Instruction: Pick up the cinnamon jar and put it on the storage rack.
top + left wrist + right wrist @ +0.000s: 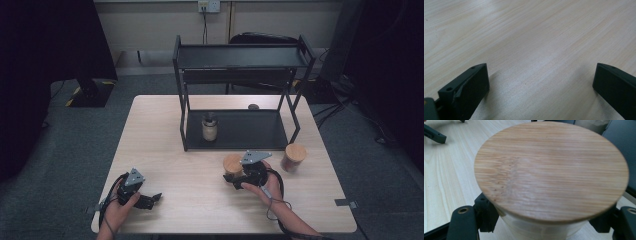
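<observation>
Bamboo-lidded jar (551, 170) sits clamped in right tongs (239, 176), hand level.

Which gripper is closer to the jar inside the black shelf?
Right. The right gripper sits just in front of the shelf, slightly right of that jar. The left gripper rests farther away, near the table's front left.
</observation>
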`<state>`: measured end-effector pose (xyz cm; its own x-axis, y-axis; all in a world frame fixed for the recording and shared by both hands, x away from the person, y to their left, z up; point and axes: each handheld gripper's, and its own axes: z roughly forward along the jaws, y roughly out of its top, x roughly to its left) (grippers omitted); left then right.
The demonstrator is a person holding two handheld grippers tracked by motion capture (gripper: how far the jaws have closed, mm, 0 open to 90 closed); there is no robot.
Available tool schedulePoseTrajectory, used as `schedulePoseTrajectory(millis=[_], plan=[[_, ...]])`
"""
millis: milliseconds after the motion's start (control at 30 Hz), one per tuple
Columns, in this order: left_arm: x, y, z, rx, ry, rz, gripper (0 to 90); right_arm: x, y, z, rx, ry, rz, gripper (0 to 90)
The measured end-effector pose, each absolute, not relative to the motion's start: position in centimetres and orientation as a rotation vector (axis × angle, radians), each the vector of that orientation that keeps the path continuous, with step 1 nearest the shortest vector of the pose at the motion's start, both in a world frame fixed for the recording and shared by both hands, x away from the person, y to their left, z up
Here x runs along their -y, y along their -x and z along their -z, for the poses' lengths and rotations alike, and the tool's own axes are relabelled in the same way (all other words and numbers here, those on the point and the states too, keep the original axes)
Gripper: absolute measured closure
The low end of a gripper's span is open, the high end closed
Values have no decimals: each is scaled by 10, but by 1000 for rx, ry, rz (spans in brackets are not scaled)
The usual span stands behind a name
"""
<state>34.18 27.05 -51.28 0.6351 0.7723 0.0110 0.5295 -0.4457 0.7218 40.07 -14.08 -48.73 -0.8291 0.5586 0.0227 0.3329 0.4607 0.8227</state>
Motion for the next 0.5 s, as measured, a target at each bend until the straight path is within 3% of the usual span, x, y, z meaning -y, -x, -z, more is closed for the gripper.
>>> schedulePoseTrajectory(millis=[500], plan=[[-271, -342, 513, -1011, -2154, -445, 1, 144, -420, 483, -2443, -817, -1287, 249]])
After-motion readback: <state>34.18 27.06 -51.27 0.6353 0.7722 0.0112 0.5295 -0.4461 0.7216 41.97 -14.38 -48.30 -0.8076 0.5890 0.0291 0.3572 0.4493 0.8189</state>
